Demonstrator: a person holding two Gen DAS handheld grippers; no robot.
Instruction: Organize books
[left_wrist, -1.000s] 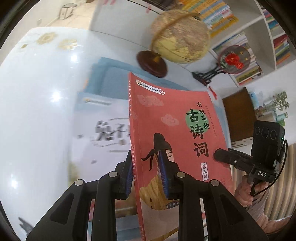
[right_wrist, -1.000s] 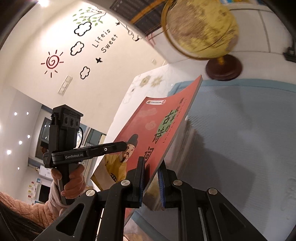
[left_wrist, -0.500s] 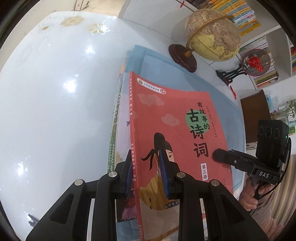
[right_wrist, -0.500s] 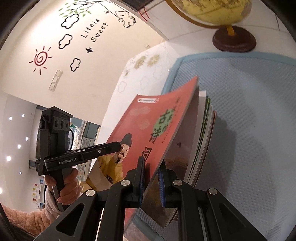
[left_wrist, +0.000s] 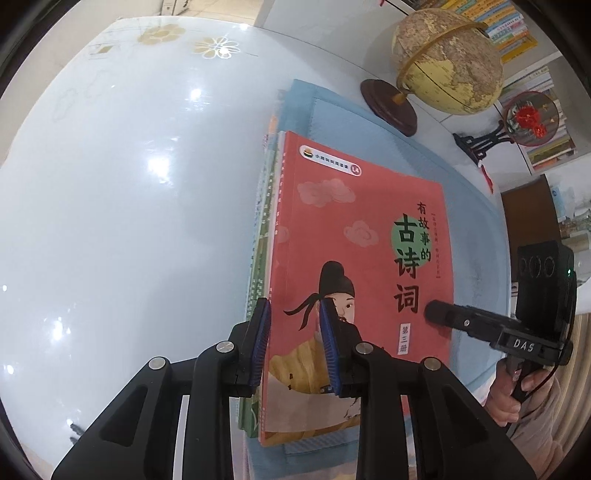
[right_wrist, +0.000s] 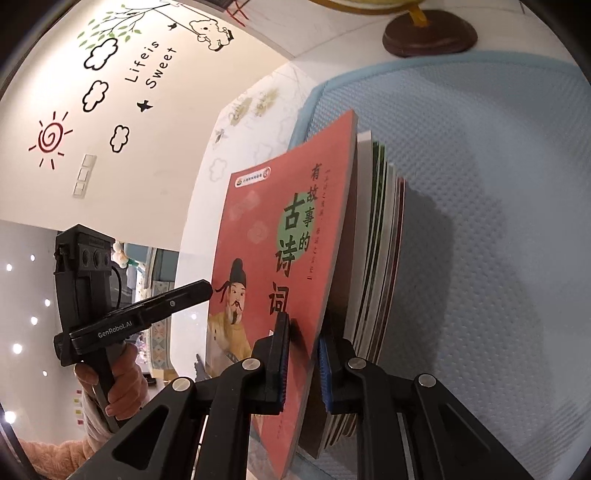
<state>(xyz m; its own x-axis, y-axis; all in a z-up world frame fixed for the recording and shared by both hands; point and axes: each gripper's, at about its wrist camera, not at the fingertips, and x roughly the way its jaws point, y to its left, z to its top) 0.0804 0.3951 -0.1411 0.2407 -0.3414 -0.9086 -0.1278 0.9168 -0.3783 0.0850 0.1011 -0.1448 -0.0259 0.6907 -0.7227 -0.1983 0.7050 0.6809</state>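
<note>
The red book (left_wrist: 354, 258) lay atop the stack (right_wrist: 380, 236) on the blue mat (right_wrist: 498, 184). The left gripper (left_wrist: 293, 347) pinched its spine edge, and the right gripper (right_wrist: 301, 363) clamped its opposite edge.

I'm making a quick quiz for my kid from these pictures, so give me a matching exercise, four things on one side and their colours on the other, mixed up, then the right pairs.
Things:
1. top book
2. mat
3. globe base
4. gripper pads

Colours:
A. dark brown
B. blue
C. red
D. light blue

Pairs: 1-C, 2-D, 3-A, 4-B
</note>
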